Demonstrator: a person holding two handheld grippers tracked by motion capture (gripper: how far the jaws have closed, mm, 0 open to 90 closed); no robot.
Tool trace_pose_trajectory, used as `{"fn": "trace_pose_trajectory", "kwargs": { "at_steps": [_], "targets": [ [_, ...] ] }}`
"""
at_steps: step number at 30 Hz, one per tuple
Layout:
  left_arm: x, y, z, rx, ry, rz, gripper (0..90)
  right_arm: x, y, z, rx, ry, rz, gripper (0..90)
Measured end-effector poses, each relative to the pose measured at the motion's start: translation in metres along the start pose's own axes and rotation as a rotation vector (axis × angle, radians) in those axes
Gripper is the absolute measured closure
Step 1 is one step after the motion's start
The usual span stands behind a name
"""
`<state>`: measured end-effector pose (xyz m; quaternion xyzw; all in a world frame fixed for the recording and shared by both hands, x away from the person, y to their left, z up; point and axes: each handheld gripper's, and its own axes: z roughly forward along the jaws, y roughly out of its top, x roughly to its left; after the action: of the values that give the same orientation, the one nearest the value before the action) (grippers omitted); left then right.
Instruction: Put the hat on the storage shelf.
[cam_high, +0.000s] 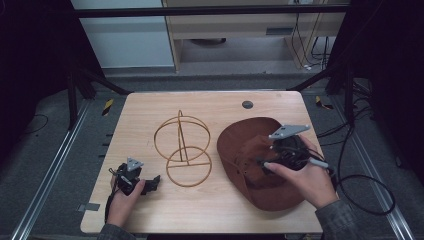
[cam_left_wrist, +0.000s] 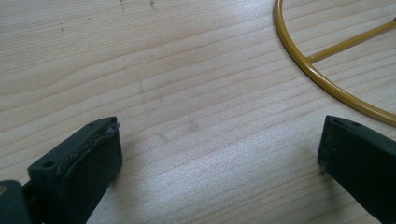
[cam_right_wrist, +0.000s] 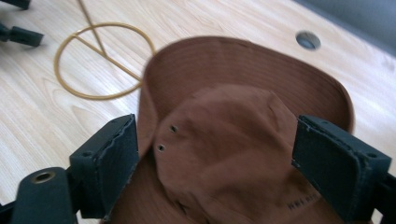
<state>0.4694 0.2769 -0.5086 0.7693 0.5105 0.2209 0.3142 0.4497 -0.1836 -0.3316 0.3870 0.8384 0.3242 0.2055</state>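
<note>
Over on the left side of the light wooden desk (cam_high: 210, 210), the left tongs (cam_high: 151, 184) are held low near the front edge by the person's left hand (cam_high: 122, 200), and the jaws are spread wide apart with nothing between them, just bare wood grain as seen in the left gripper view. A curve of the gold wire stand (cam_left_wrist: 322, 74) is caught at the upper right of that view, close to the right jaw but not touching it. Moving toward the middle, the gold wire stand (cam_high: 182, 150) is found standing on its round base ring, with an upright post and a couple of bigger hoops up top; it sits between the two hands, just beside the hat. On the right, a brown brimmed hat (cam_high: 250, 145) is lying on the desk, brim spread out flat-ish and the crown a bit crumpled. The right tongs (cam_high: 260, 162) are held over it by the right hand (cam_high: 305, 177), and in the right gripper view the jaws are seen open, one on each side of the hat's crown (cam_right_wrist: 224, 140), with two small eyelet holes (cam_right_wrist: 167, 138) showing near the left jaw. Whether the pads are actually touching the fabric can't really be told. A small round grommet (cam_high: 247, 104) is set into the desk at the far edge, behind the hat.
</note>
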Motion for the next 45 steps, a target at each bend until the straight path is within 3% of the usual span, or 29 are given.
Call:
{"fn": "trace_pose_trajectory", "kwargs": {
  "at_steps": [7, 14, 38, 45],
  "targets": [
    [0.001, 0.000, 0.000, -0.002, -0.004, 0.003, 0.0, -0.033, 0.004, 0.002, 0.049, 0.014, 0.014, 15.4],
    [0.001, 0.001, 0.001, 0.003, -0.006, 0.008, 0.0, -0.048, 0.012, 0.017, 0.094, 0.044, -0.009, 7.0],
    [0.001, 0.001, 0.001, 0.003, -0.006, 0.009, 0.0, -0.057, 0.004, 0.073, 0.273, 0.113, -0.038, 11.2],
    [0.001, 0.001, 0.001, 0.002, -0.006, 0.008, 0.0, -0.060, -0.001, 0.084, 0.303, 0.134, -0.033, 19.9]
  ]
}}
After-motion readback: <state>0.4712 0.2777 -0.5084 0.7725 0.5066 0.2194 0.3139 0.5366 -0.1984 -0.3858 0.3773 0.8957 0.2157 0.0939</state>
